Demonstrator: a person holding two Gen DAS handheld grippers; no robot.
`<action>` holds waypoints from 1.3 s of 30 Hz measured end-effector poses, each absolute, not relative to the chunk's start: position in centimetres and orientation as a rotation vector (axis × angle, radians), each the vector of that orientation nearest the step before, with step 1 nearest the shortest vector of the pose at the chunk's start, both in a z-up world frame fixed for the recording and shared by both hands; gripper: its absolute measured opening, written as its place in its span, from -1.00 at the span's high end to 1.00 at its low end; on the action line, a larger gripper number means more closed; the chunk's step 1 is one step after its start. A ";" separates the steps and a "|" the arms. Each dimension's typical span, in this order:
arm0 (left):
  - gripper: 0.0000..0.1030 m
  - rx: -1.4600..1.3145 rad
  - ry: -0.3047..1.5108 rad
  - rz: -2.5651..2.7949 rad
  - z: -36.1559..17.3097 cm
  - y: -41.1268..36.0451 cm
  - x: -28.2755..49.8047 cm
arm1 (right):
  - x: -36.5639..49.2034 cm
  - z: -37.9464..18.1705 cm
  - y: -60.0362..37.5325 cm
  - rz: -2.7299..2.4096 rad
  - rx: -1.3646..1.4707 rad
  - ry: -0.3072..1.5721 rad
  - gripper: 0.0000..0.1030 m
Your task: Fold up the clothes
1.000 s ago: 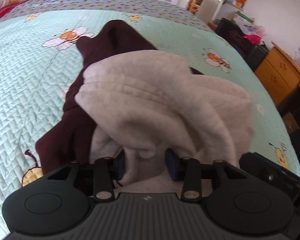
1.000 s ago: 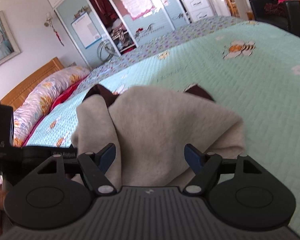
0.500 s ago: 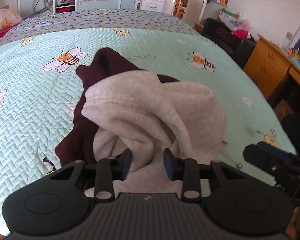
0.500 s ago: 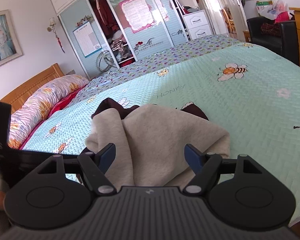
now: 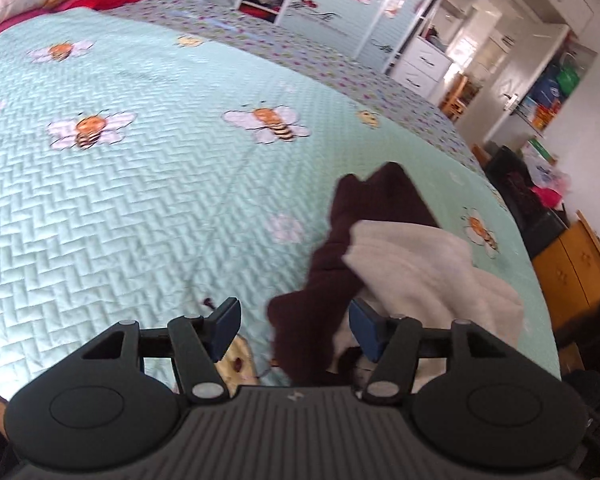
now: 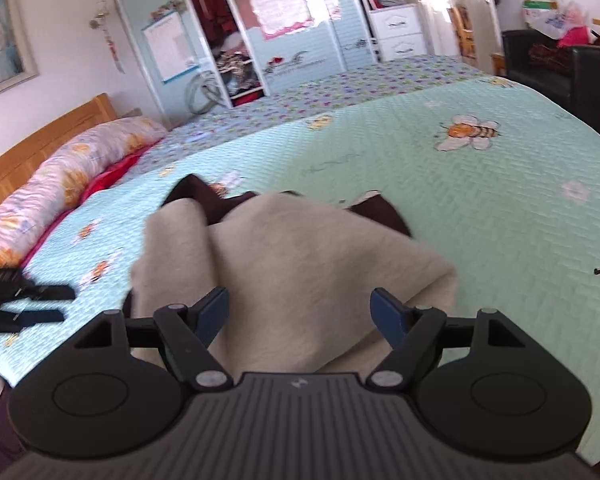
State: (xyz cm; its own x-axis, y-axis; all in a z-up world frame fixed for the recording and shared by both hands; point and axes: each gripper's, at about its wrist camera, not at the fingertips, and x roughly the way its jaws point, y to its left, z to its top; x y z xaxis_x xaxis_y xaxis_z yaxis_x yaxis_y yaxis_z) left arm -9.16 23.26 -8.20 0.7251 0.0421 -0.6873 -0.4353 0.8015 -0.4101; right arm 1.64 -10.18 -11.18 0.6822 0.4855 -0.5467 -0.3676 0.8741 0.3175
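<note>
Two garments lie heaped together on the bed (image 5: 148, 208), close to its near edge and toward its right side: a pale fleece garment (image 6: 300, 264) draped loosely over a dark maroon garment (image 5: 328, 280), whose corners poke out beyond it toward the far side. Neither is flat or squared; the pale one bunches in soft ridges, so as they lie now they read as a crumpled pile, not a neat fold.

Both tools are free of cloth. The left hand-held gripper (image 5: 294, 328) hovers with its jaws wide apart over the maroon edge, the bedspread (image 5: 100, 240) showing between them. The right hand-held gripper (image 6: 300, 312) is likewise spread, aimed low across the pale fleece, nothing pinched between its pads. Such a stance probably suits either letting go of a pile or reaching in for an edge; these views cannot settle which.
</note>
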 end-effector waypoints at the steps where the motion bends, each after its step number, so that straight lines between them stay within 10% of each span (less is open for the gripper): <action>1: -0.22 -0.612 0.721 0.287 -8.7 23.9 -9.2 | 2.3 -11.3 -10.1 0.466 0.182 0.665 -0.53; 11: -0.22 -0.647 0.739 0.224 -10.4 25.6 -8.7 | 7.5 -11.9 -4.0 0.571 0.099 0.625 -0.73; 16: -0.22 -0.605 0.757 0.203 -10.5 24.9 -8.2 | 5.6 -16.1 -1.6 0.579 0.056 0.729 0.18; 22: -0.22 -0.566 0.775 0.126 -10.5 22.5 -6.9 | 1.3 -16.5 -2.6 0.621 0.004 0.700 0.43; 39: -0.17 -0.443 0.935 -0.027 -13.6 14.8 -4.0 | 0.4 -13.6 -9.4 0.535 0.275 0.755 -0.08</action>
